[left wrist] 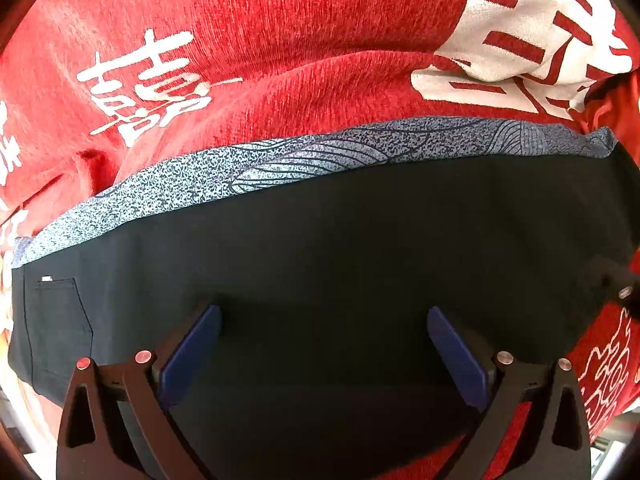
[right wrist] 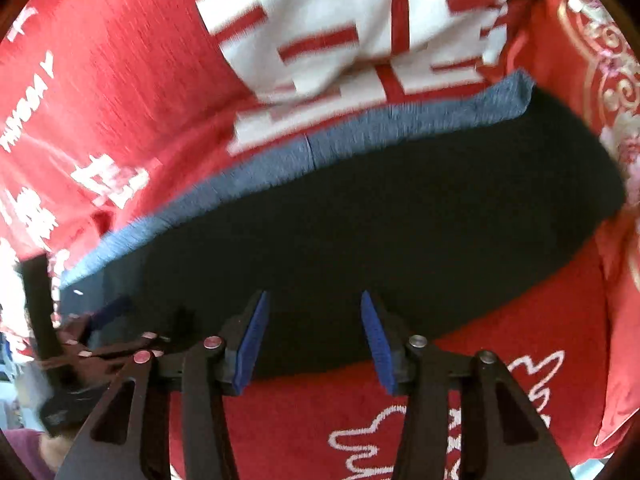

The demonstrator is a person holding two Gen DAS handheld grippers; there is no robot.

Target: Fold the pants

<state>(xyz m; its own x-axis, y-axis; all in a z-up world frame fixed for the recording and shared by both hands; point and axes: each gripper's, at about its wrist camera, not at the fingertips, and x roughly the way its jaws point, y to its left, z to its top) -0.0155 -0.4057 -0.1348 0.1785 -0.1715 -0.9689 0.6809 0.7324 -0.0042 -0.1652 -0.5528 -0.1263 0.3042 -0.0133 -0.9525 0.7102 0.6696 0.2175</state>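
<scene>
Dark pants (left wrist: 340,248) lie flat on a red blanket with white characters (left wrist: 260,40). A speckled blue-grey band (left wrist: 280,160) runs along their far edge, and a back pocket (left wrist: 60,320) shows at the left. My left gripper (left wrist: 324,312) is open and empty, its blue pads (left wrist: 192,356) spread wide just above the dark cloth. In the right wrist view the pants (right wrist: 380,232) lie ahead with the blue band (right wrist: 320,144) on the far side. My right gripper (right wrist: 314,300) is open and empty over their near edge. The left gripper (right wrist: 100,320) shows blurred at the left.
The red blanket (right wrist: 100,80) covers the whole surface around the pants, with a large white patterned patch (right wrist: 340,20) beyond them. An ornate red and gold fabric (right wrist: 600,60) lies at the right. A dark post (right wrist: 38,304) stands at the left edge.
</scene>
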